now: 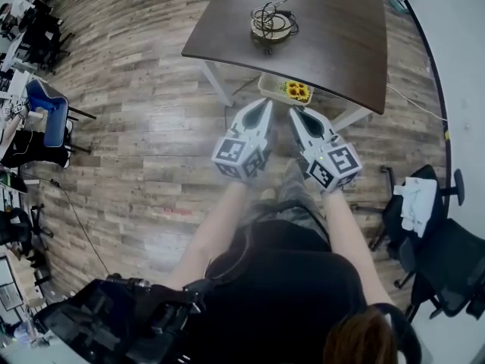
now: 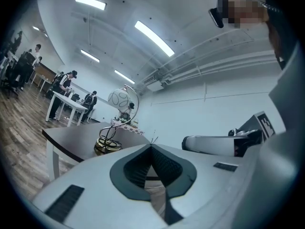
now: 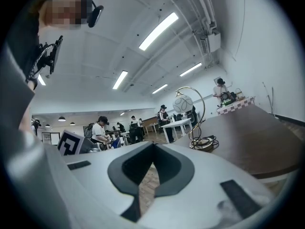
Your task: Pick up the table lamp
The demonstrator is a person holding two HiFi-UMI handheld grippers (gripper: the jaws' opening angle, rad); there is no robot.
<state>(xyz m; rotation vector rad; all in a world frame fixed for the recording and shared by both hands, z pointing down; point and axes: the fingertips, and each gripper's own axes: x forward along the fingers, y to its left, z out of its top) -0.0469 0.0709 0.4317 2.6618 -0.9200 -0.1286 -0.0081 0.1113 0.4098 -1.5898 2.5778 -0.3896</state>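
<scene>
The person is holding both grippers out ahead, side by side, each pointing level toward twelve o'clock in the head view. The left gripper (image 1: 266,103) is resting with its jaws pressed together, gripping nothing. The right gripper (image 1: 295,112), just beside it at three o'clock, is likewise closed and empty. The left forearm (image 1: 216,230) is angling toward one o'clock, the right forearm (image 1: 347,237) toward eleven.

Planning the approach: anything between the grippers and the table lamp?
Nothing visible. The left gripper and right gripper, both shut, hang short of the table; its bare top leads to the table lamp, with its cord coiled at the base.
</scene>
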